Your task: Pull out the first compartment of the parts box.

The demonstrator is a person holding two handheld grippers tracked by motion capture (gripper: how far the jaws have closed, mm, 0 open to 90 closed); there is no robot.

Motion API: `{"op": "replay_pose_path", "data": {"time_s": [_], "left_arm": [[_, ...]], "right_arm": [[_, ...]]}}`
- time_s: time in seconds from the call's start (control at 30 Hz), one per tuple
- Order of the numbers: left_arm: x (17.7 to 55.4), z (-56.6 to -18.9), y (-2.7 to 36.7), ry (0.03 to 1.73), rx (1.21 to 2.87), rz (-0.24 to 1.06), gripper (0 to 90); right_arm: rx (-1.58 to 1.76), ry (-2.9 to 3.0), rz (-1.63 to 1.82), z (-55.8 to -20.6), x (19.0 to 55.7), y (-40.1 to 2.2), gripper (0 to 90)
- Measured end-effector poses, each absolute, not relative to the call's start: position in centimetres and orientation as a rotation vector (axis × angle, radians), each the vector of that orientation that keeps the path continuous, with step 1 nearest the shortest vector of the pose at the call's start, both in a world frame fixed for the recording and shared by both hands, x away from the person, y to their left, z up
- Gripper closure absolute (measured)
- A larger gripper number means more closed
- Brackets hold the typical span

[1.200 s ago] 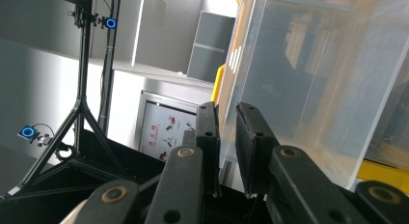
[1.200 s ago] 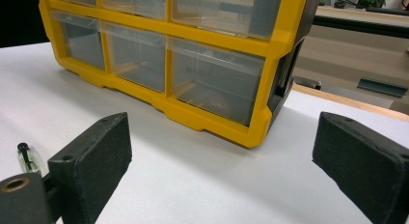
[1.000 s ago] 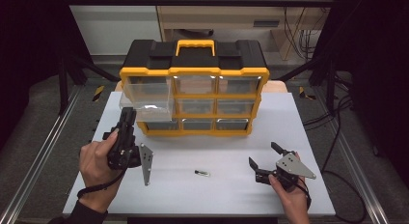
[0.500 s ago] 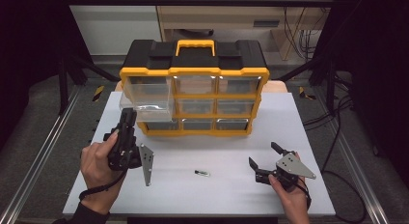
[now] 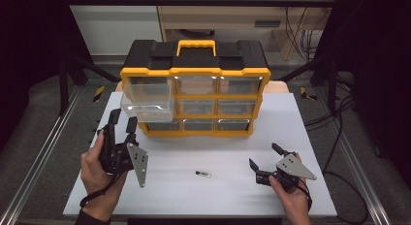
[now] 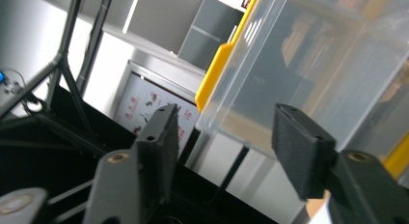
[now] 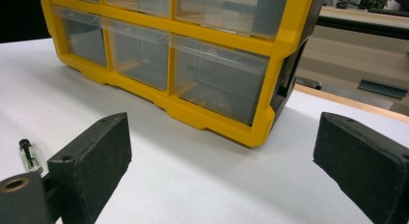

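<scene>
One clear plastic drawer (image 5: 148, 100), pulled out of the yellow-and-black organizer cabinet (image 5: 195, 84), is sitting just ahead of the left gripper (image 5: 122, 122), whose jaws have just been opening, nothing between them; the right gripper (image 5: 264, 157), spread, is lying well apart.

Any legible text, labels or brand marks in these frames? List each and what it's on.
None can be read.
Poster behind the frame, left gripper view: red and dark print, too blurred to read.
Yellow-and-black drawer organizer: no readable brand or label.
Clear pulled-out drawer: no marking visible.
Small glass vial on the white table: too small to tell any print.
</scene>
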State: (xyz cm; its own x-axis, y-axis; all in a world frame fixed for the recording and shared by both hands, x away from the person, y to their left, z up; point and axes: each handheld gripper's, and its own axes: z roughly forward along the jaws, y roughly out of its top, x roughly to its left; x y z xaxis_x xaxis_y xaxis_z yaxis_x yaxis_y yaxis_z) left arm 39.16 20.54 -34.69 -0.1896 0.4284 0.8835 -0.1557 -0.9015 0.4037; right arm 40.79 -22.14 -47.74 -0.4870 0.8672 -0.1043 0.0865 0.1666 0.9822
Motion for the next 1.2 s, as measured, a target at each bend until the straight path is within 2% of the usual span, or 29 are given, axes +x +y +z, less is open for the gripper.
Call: {"op": "replay_pose_path", "data": {"time_s": [0.43,0.73,1.03,1.2], "left_arm": [[40.0,-36.3,22.4,0.453,1.723,1.975,25.1],[41.1,-38.4,23.2,0.541,1.786,1.844,20.1],[41.8,-40.5,23.2,0.537,1.843,1.757,17.1],[42.2,-41.1,23.6,0.556,1.844,1.651,14.9]], "right_arm": [[0.919,1.736,1.337,-47.8,40.9,-21.6,5.7],[0.935,1.746,1.328,-47.9,41.1,-21.4,6.3],[0.973,1.718,1.346,-47.6,41.1,-21.4,7.0],[1.028,1.772,1.319,-47.4,41.2,-21.0,7.6]]}}
